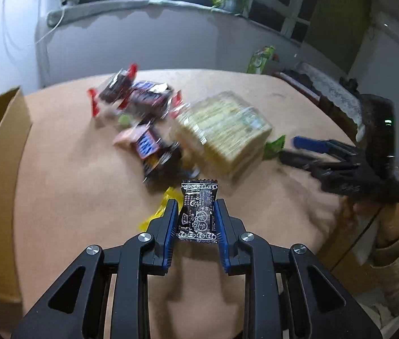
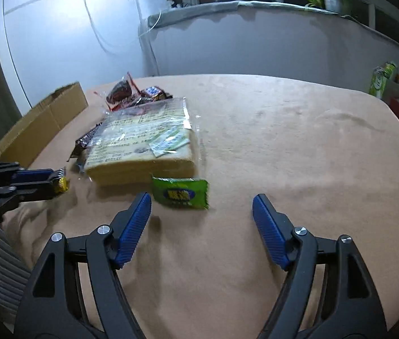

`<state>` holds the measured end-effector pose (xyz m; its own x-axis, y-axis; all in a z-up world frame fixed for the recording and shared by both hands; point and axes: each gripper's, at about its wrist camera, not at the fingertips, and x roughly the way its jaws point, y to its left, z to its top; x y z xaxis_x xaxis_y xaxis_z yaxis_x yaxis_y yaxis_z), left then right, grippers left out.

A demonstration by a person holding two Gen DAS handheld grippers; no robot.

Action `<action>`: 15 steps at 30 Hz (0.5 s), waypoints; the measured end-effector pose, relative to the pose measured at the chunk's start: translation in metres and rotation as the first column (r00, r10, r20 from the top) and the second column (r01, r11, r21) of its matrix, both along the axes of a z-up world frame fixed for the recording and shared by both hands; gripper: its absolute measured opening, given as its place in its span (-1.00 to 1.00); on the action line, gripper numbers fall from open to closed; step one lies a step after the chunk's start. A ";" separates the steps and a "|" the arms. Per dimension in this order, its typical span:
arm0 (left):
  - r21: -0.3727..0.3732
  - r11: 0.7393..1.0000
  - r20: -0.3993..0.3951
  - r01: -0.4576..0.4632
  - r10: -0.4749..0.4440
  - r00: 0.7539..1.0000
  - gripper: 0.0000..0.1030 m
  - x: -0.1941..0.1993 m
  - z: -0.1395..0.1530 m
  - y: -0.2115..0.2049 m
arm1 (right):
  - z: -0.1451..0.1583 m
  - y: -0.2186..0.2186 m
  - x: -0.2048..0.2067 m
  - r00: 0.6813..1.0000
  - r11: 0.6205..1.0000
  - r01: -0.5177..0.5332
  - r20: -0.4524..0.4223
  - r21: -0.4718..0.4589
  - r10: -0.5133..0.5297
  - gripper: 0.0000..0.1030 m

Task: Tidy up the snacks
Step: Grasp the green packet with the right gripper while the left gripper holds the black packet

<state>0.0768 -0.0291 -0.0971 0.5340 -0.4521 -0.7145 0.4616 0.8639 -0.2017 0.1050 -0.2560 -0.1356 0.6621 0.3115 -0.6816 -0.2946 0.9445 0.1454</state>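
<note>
Black foil shows between the left tongs (image 1: pixel 196 220), which are clamped on a small black-wrapped candy (image 1: pixel 198 212) lifted off the tan bench (image 2: pixel 284 141). The right tongs (image 2: pixel 202 212) stand wide and empty, just short of a green packet (image 2: pixel 181 193). The bread loaf (image 2: pixel 140 144) and a heap of dark bars (image 1: pixel 137 104) lie loose beside the cardboard box (image 2: pixel 44 118), so most sorting seems left.
</note>
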 end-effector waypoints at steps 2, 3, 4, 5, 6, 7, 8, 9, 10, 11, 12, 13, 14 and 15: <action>-0.009 1.000 0.001 0.005 -0.005 1.000 -0.53 -0.006 0.000 -0.004 | 0.001 0.010 0.005 1.000 1.000 -0.010 -0.004 -0.027 0.010 0.34; -0.010 1.000 0.008 0.004 -0.004 1.000 -0.53 -0.012 -0.001 -0.005 | 0.001 0.014 0.006 1.000 0.999 -0.025 -0.005 -0.037 0.025 -0.08; -0.031 1.000 0.013 0.004 -0.004 1.000 -0.53 -0.017 0.000 -0.004 | 0.001 0.018 0.006 1.000 0.998 -0.025 0.001 -0.060 0.025 -0.22; -0.049 0.999 0.009 -0.002 0.002 1.000 -0.53 -0.021 -0.001 -0.001 | 0.001 0.018 0.005 1.000 0.998 -0.024 0.003 -0.065 0.024 -0.28; -0.052 0.999 0.002 -0.015 0.015 1.000 -0.53 -0.022 -0.002 0.000 | 0.001 0.018 0.003 1.000 0.998 -0.025 0.004 -0.054 0.026 -0.29; -0.049 0.998 -0.003 -0.028 0.028 1.000 -0.53 -0.026 -0.003 0.003 | 0.001 0.015 0.001 1.000 0.999 -0.022 0.004 -0.041 0.022 -0.29; -0.054 0.998 -0.004 -0.035 0.035 0.999 -0.53 -0.030 -0.004 0.006 | 0.001 0.012 -0.002 1.000 0.999 -0.016 0.005 -0.029 0.016 -0.30; -0.063 0.997 -0.008 -0.045 0.044 0.999 -0.53 -0.032 -0.005 0.008 | 0.001 0.009 -0.006 1.000 1.000 -0.006 0.009 -0.017 0.007 -0.30; -0.064 0.996 -0.013 -0.054 0.053 0.999 -0.53 -0.034 -0.005 0.011 | 0.001 0.005 -0.010 1.000 1.000 0.003 0.014 -0.002 -0.003 -0.31; -0.064 0.996 -0.014 -0.061 0.060 0.998 -0.53 -0.036 -0.005 0.012 | 0.001 0.001 -0.015 1.000 1.000 0.010 0.019 0.015 -0.011 -0.31; -0.069 0.996 -0.013 -0.061 0.061 0.998 -0.53 -0.038 -0.004 0.013 | 0.002 -0.005 -0.020 0.999 0.999 0.024 0.025 0.039 -0.025 -0.31; -0.084 0.995 -0.007 -0.059 0.059 0.998 -0.53 -0.039 -0.003 0.014 | 0.002 -0.009 -0.023 0.999 0.998 0.034 0.029 0.052 -0.035 -0.31; -0.089 0.994 -0.004 -0.059 0.059 0.998 -0.53 -0.039 -0.003 0.014 | 0.005 -0.014 -0.028 0.998 0.996 0.047 0.036 0.072 -0.049 -0.31; -0.088 0.994 0.000 -0.061 0.061 0.998 -0.53 -0.038 -0.002 0.014 | 0.007 -0.018 -0.031 0.997 0.995 0.056 0.044 0.085 -0.060 -0.31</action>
